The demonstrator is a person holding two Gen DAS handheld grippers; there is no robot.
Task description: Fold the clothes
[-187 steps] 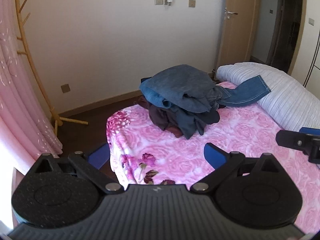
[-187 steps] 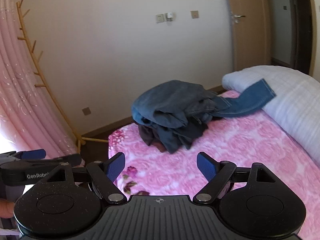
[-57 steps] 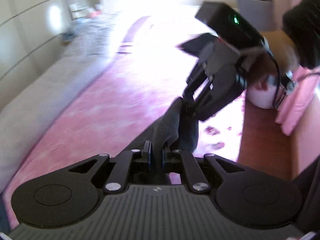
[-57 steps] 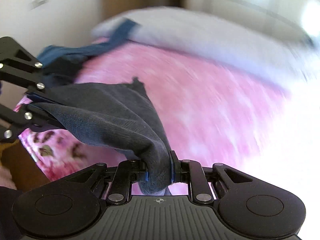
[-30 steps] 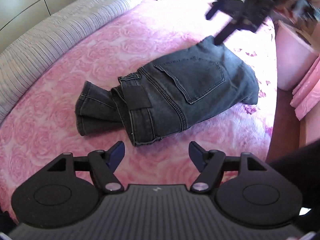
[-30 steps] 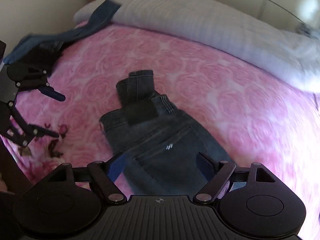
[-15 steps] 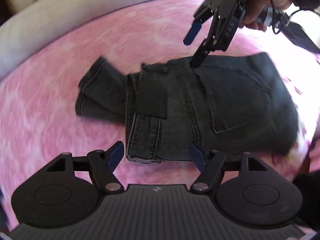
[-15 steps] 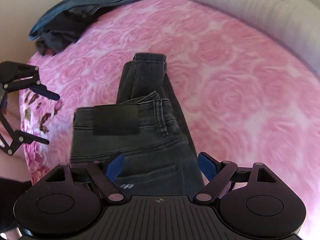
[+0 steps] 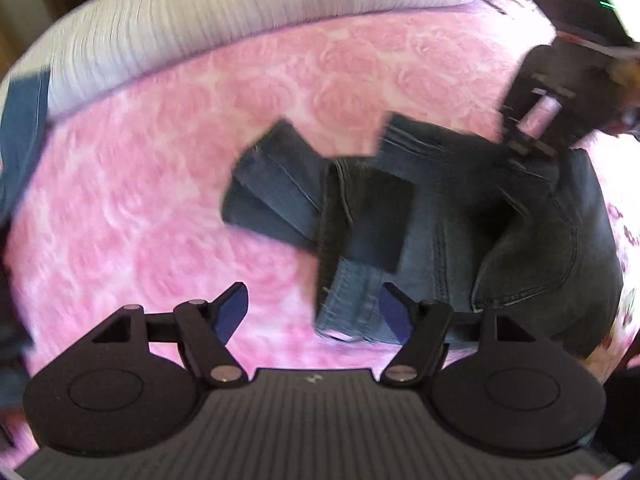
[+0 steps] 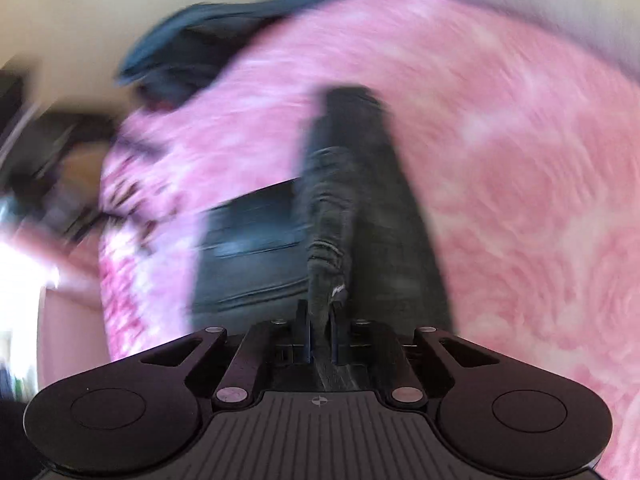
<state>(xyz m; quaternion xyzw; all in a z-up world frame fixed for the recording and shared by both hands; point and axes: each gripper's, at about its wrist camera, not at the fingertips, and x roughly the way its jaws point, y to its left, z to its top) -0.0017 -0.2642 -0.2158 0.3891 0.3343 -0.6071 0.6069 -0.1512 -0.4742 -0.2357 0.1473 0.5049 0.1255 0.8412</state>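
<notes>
The dark grey jeans (image 9: 440, 216) are lying crumpled near the middle of the pink rose-patterned bed cover (image 9: 160, 168), and everything else is easiest placed from them. In the left wrist view, the left hand-held gripper (image 9: 312, 312) is hovering over the cover just in front of the jeans' nearest hem, its blue-padded fingers spread and opening further, with only the corner of that hem showing between them and neither pad pressing on the cloth. The right hand-held gripper (image 10: 320, 338) is sitting at the far right side of the jeans as the left wrist view shows them, its fingers pressed together and pinching a raised ridge of the denim; in the right wrist view the fabric is running up out of the closed pads and away along the cover. Beyond the jeans, along the far edge of the bed, a grey striped quilt (image 9: 240, 12) is lying rolled. Past the jeans' far end in the right wrist view, a pile of other dark and blue clothes (image 10: 192, 48) is resting at the corner of the bed, well apart from them. Both views are blurred, so finer detail of the folds cannot be told.
</notes>
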